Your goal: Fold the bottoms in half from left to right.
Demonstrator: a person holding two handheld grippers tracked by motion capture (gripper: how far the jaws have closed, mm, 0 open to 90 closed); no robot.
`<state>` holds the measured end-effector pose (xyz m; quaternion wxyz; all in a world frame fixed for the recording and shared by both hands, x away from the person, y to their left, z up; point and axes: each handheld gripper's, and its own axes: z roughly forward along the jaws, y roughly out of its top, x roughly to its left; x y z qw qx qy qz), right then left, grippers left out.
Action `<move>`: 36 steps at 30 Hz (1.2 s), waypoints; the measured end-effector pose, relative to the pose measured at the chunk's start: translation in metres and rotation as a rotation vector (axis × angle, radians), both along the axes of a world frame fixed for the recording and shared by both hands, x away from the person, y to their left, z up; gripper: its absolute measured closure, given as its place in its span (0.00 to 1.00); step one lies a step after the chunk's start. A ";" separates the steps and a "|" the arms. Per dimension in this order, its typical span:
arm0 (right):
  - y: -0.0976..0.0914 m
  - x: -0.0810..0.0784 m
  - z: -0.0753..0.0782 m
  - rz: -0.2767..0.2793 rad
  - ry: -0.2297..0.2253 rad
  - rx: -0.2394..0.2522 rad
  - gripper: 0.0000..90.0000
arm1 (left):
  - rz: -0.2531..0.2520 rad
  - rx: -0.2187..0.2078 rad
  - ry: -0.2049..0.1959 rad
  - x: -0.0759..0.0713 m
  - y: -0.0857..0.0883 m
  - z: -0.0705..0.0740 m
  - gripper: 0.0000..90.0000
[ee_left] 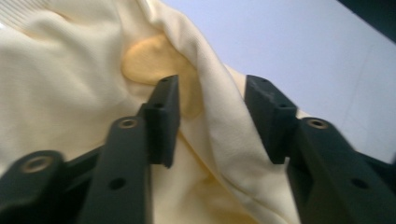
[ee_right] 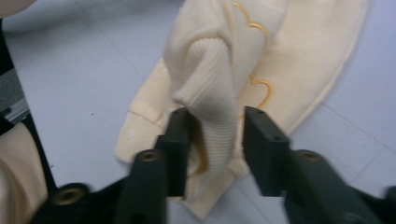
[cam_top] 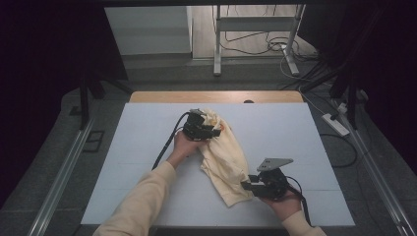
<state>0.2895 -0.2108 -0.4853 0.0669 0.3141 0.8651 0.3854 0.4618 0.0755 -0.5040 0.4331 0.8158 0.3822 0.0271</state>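
a soft cream knit garment (cam_top: 223, 155) with a ribbed cuff (ee_right: 212, 88) and orange stitched outlines lies crumpled on the white table (cam_top: 123, 162), its long axis running from the far middle toward the near right. the left gripper (ee_left: 212, 116) straddles a fold, jaws parted, pads clear. the right gripper (ee_right: 215, 140) is parted too, the cuff hanging loose between its jaws.

Left gripper (cam_top: 215, 132) fingers parted, right gripper (cam_top: 246, 185) fingers parted, forearms low
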 end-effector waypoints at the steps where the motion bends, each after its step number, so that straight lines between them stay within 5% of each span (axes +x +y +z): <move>1: -0.001 0.001 0.001 -0.008 -0.001 0.005 0.57 | 0.002 0.002 -0.005 -0.001 0.001 0.002 0.51; 6: -0.001 0.002 0.009 -0.017 -0.028 0.019 0.45 | 0.008 -0.011 -0.025 -0.005 0.005 0.010 0.41; 18: 0.005 0.010 0.032 -0.035 -0.092 0.040 0.43 | 0.021 0.005 -0.048 -0.020 0.022 0.020 0.39; 32: 0.012 0.044 0.016 -0.073 -0.069 -0.025 0.48 | 0.044 0.016 -0.054 -0.027 0.036 0.019 0.37; 36: 0.009 0.049 0.009 -0.071 -0.055 -0.059 0.63 | 0.043 0.016 -0.057 -0.027 0.037 0.019 0.37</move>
